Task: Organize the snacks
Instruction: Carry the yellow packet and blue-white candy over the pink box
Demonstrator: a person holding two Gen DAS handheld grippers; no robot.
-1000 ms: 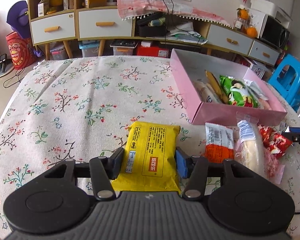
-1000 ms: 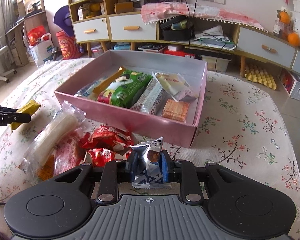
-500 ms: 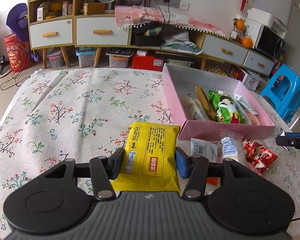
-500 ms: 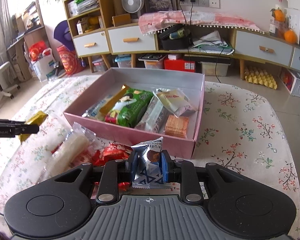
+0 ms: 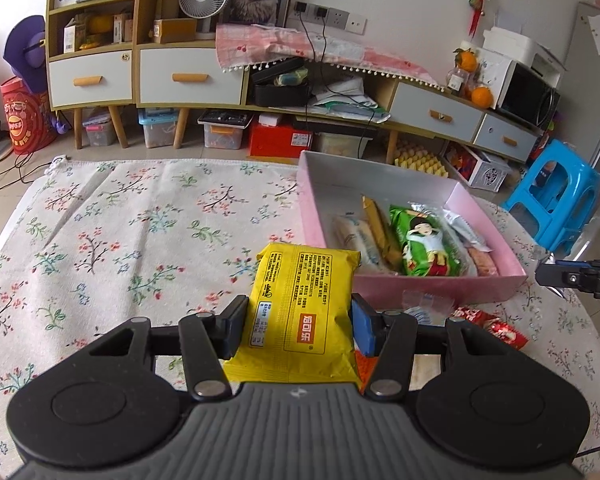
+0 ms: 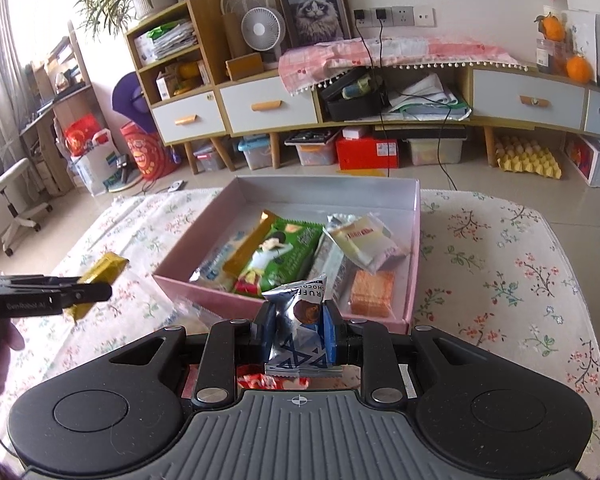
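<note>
My left hand-held gripper [image 5: 299, 327] is clamped on a yellow snack packet [image 5: 300, 312], both pads pressing its sides, and holds it in the air above the flowered cloth [image 5: 120, 240] that covers the desk, just beside the near left corner of the pink box [image 5: 440, 286]. My right hand-held gripper [image 6: 298, 330] is squeezed tight on a small silver and blue chocolate wrapper [image 6: 300, 328], upright between the pads, in front of the box's near wall. Inside the box lie a green packet [image 6: 278, 258], a white packet [image 6: 364, 242] and an orange biscuit pack [image 6: 372, 294]. Red wrappers [image 5: 496, 328] lie on the cloth just outside the box.
</note>
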